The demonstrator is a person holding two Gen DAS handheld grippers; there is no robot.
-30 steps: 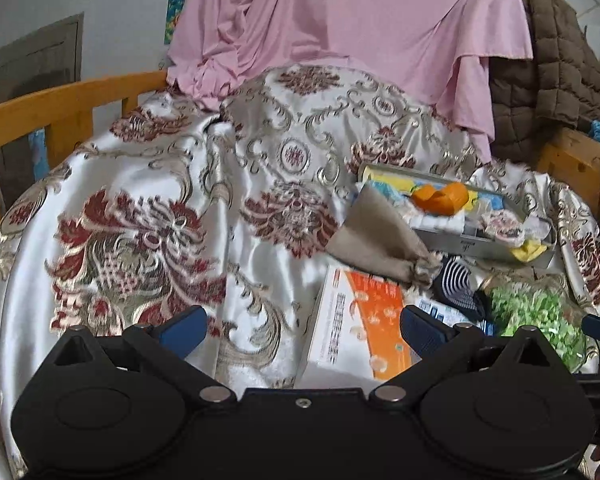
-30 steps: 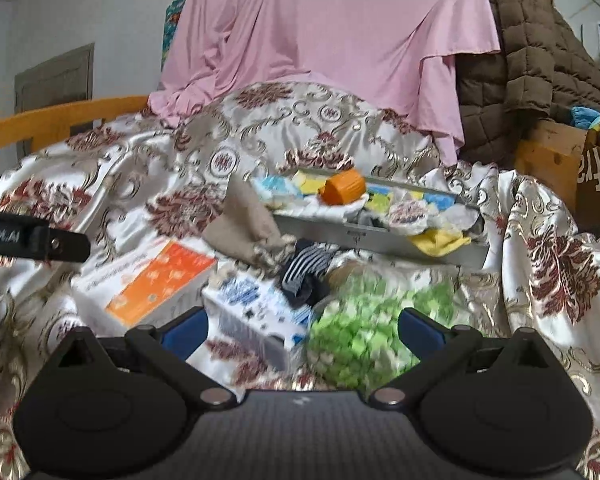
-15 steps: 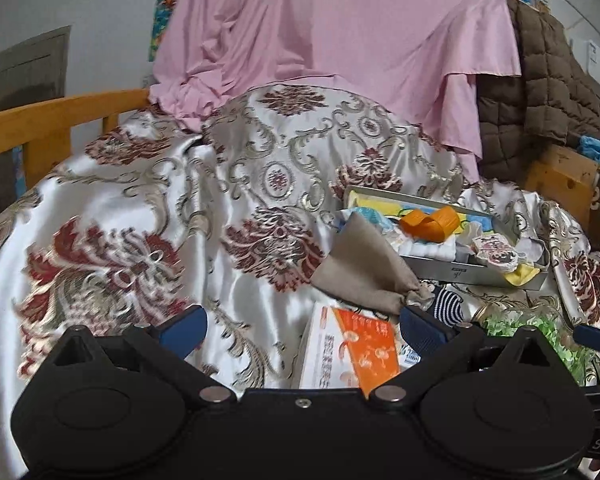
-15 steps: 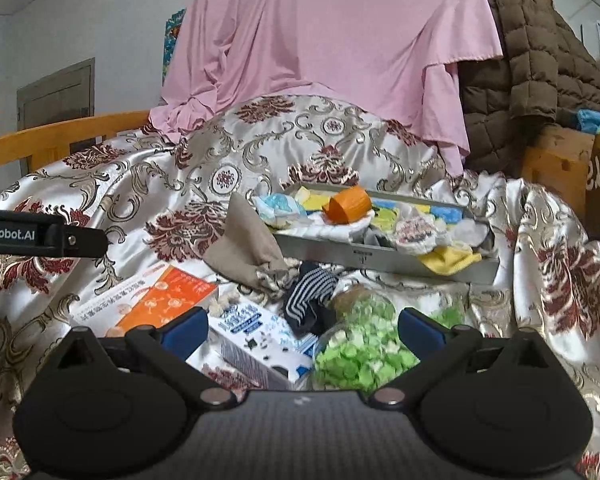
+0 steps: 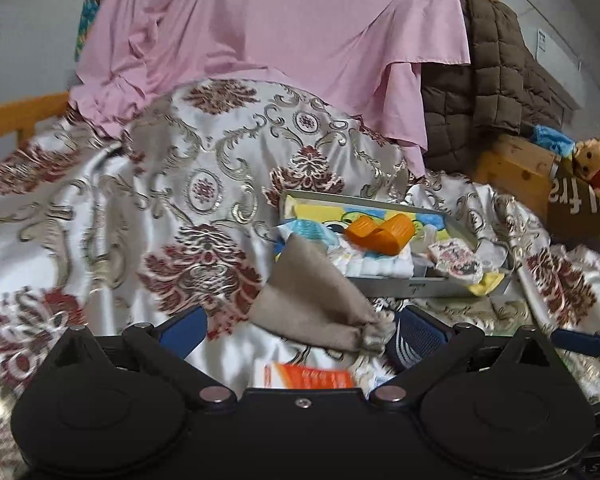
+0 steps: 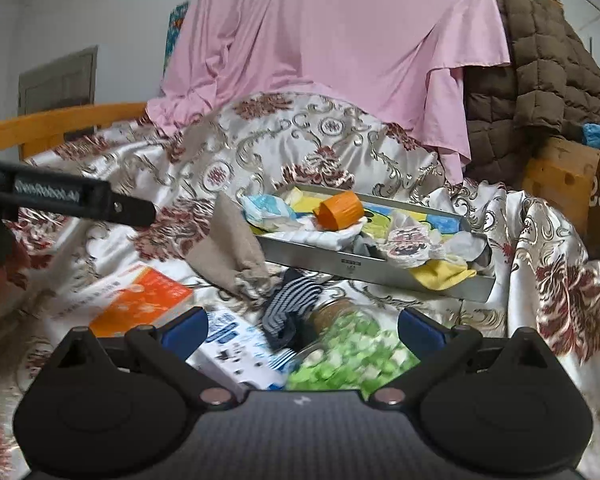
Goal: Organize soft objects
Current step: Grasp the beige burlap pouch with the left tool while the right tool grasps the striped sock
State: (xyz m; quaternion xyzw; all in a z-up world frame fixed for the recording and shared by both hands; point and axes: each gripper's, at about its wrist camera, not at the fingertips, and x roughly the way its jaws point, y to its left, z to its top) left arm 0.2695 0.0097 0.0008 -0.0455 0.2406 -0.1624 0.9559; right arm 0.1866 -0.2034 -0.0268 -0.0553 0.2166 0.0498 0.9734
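The beige drawstring pouch lies at centre frame, leaning on the near-left corner of the metal tray, with a striped sock just beside its mouth. Both the left gripper and the right gripper are spread wide and empty. This looks like the approach step; next, a gripper must close on the pouch or sock and lift it into the tray.

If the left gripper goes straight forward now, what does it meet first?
Probably the beige drawstring pouch, lying between the open fingers of the left gripper just ahead; the metal tray is behind it. Depth is uncertain.
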